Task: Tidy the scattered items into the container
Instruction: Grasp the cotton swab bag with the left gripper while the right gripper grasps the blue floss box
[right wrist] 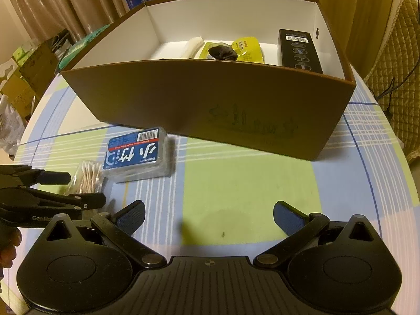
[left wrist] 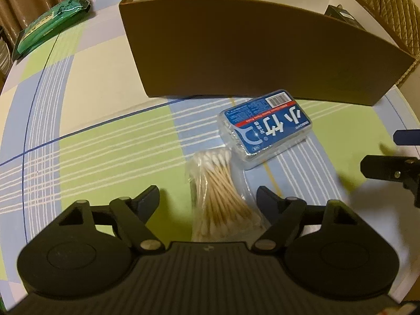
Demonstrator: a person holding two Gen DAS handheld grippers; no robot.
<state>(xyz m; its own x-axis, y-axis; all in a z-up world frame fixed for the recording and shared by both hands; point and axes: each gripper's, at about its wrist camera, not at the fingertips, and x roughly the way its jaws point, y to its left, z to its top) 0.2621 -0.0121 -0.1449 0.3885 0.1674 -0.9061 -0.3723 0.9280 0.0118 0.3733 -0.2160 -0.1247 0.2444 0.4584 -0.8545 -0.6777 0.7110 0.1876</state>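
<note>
The brown box (right wrist: 210,105) stands open on the checked tablecloth (left wrist: 105,141), and everything here is placed from it. Inside, seen from the right wrist, lie a black carton (right wrist: 300,51) against the right wall, a yellow packet (right wrist: 248,48) and a dark lump (right wrist: 223,52) near the middle, and a white roll (right wrist: 193,47) left of those. Just in front of the box's near wall, towards its left end, a blue-labelled clear case (left wrist: 266,126) lies flat on the cloth, close to the wall but apart from it. A bag of cotton swabs (left wrist: 220,194) lies nearer the viewer than the case, its top end touching or just under the case's corner. The left gripper (left wrist: 208,197) is released, its fingers spread wide on either side of the swabs without touching them; the bag sits between them. The right gripper (right wrist: 208,218) is also released, fingers wide apart over bare cloth in front of the box's middle, with only a small speck (right wrist: 223,234) on the cloth ahead. The case stands between the swabs and the box wall. A green packet (left wrist: 52,23) lies well left of the box near the table edge. Curtains (right wrist: 78,5) and stacked cartons (right wrist: 31,71) stand behind and left of the box, and a quilted chair (right wrist: 399,60) stands to its right.
</note>
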